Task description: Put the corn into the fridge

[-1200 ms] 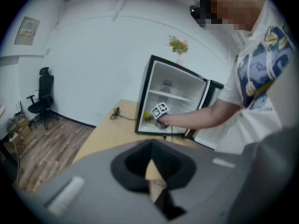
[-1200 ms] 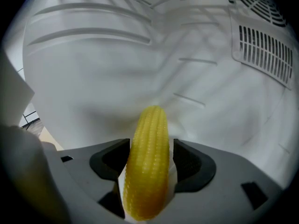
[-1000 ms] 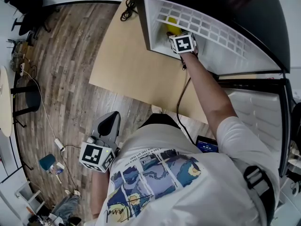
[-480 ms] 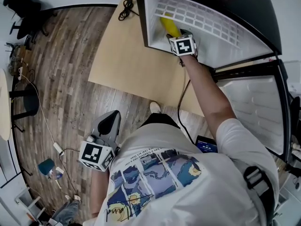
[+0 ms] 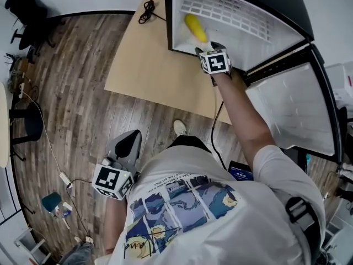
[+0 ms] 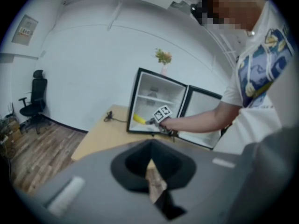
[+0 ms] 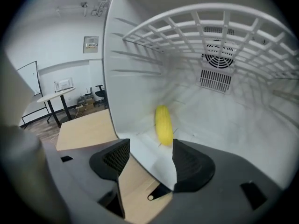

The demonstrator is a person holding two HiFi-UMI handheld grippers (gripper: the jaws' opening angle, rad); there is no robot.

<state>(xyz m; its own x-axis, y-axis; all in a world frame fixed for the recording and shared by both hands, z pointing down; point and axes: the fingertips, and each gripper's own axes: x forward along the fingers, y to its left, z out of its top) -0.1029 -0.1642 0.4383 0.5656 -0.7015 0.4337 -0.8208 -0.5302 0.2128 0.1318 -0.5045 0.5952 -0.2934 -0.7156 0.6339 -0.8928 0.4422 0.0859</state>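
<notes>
From over the person's shoulder, the corn (image 5: 196, 27) lies on the floor of the small fridge (image 5: 169, 15), close to its left wall and a little in from the front edge. The fridge stands at the far end of a light wooden table (image 5: 146, 70), with its door (image 5: 292, 109) swung wide to the right. The right gripper (image 5: 207, 48) hovers at the front lip of the fridge, just short of the cob and not touching it. The left gripper (image 5: 130, 139) hangs low by the person's hip over the plank floor (image 5: 77, 93), well apart from all this. Looking along the left gripper, its jaws are pressed together on nothing, and the fridge shows far off with a small plant (image 6: 163, 56) on top. Looking along the right gripper, its jaws are spread with only the table edge and fridge lip between them. The cob lies beyond them under the wire shelf (image 7: 210, 27). I'd say the corn is as good as put away. It looks light and stiff, but smooth and round enough to roll, so if it needs shifting I'd pinch it across its middle.
</notes>
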